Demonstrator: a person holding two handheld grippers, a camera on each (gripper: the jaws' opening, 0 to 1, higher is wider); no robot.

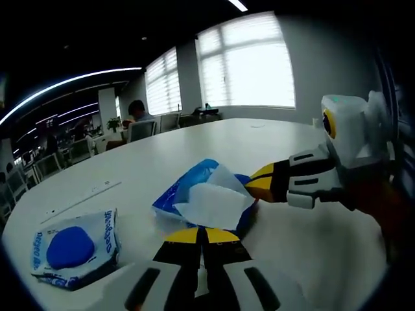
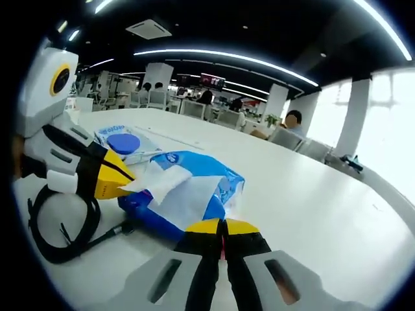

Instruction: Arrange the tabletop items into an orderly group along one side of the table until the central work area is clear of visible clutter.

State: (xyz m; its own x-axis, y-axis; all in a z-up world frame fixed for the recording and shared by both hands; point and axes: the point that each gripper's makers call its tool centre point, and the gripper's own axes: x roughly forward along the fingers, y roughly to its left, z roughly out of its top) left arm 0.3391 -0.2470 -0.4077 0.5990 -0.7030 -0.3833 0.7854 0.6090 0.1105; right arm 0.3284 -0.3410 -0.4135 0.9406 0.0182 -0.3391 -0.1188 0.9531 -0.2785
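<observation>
1. Left gripper view: the left gripper (image 1: 202, 234) rises from the bottom centre, its yellow-tipped jaws pressed together with no gap and nothing seen between them. The tips sit at the near edge of the tissue pack (image 1: 202, 194).
2. The tissue pack is a blue soft pack lying at frame centre on the white table (image 1: 214, 139), with a white tissue (image 1: 214, 204) standing out of its top.
3. The right gripper (image 1: 259, 184) enters from the right side of the frame, its yellow tip at the pack's right edge, beside the tissue. Whether it touches cannot be told there.
4. A wipes pack (image 1: 76, 247) with a round blue lid lies at lower left, apart from the tissue pack.
5. Right gripper view: the right gripper (image 2: 222, 232) rises from bottom centre, jaws closed flush and gripping nothing, just short of the tissue pack (image 2: 194, 194).
6. The left gripper (image 2: 117, 176) comes in from the left, its yellow tip touching the tissue (image 2: 159, 178); how far its jaws stand apart cannot be told here.
7. A coiled black cable (image 2: 61, 227) lies at lower left. The wipes pack (image 2: 123, 144) sits behind the tissue pack, upper left of centre.
8. A person (image 2: 292, 123) sits at upper right, beyond the table.
</observation>
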